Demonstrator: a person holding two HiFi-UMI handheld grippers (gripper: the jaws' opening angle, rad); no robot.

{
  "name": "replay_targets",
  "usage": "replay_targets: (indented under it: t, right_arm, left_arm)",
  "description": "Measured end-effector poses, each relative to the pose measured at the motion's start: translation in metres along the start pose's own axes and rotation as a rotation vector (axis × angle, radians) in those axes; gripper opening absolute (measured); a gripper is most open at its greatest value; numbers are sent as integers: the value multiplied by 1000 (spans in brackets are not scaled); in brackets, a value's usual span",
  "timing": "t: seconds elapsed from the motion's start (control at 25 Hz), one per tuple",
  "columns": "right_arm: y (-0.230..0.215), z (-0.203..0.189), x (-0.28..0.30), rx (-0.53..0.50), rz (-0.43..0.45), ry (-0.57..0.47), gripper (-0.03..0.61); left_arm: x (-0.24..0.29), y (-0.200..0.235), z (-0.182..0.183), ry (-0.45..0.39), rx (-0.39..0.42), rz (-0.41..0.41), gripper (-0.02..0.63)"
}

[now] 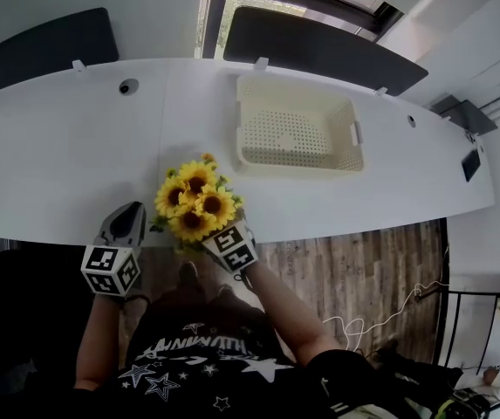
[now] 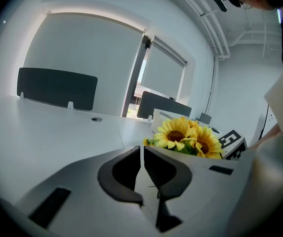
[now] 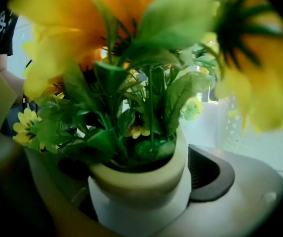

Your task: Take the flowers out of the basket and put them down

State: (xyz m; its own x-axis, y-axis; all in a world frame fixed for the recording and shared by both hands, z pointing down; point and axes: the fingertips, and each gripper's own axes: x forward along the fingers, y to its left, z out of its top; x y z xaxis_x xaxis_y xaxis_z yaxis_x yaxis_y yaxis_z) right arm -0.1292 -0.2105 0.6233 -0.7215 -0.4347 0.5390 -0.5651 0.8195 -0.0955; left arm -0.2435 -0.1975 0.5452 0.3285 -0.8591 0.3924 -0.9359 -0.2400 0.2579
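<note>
Sunflowers (image 1: pixel 195 201), yellow artificial blooms with green leaves in a small round white pot (image 3: pixel 141 191), are out of the basket. They sit in the right gripper (image 1: pixel 229 244), whose dark-padded jaws press on either side of the pot. It holds them over the near edge of the long white bench (image 1: pixel 66 155); whether the pot's base touches the surface cannot be made out. The left gripper (image 2: pixel 141 169) hovers just beside the blooms, toward the near-left, its jaws together with nothing between them. The lifting-out step looks done, and setting down is in hand. The next move calls for bringing the pot level over bare bench, lowering it until it stands, then parting the jaws without tipping it. The cream perforated plastic basket (image 1: pixel 347 138) lies empty well apart, toward the far edge. Dark divider panels (image 1: pixel 44 46) line that edge beside a round cable hole (image 1: pixel 127 86). Nothing stands in the way.
</note>
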Motion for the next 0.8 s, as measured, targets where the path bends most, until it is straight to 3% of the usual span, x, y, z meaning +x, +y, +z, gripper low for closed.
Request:
replay_targets:
  t: [0.4, 0.8]
  right_arm:
    - [1, -4, -37, 36, 26, -10, 554]
    - [-6, -2, -105, 55, 29, -77, 554]
  left_arm:
    - [-17, -32, 7, -40, 6, 18, 29]
    - [-51, -97, 14, -108, 23, 32, 29]
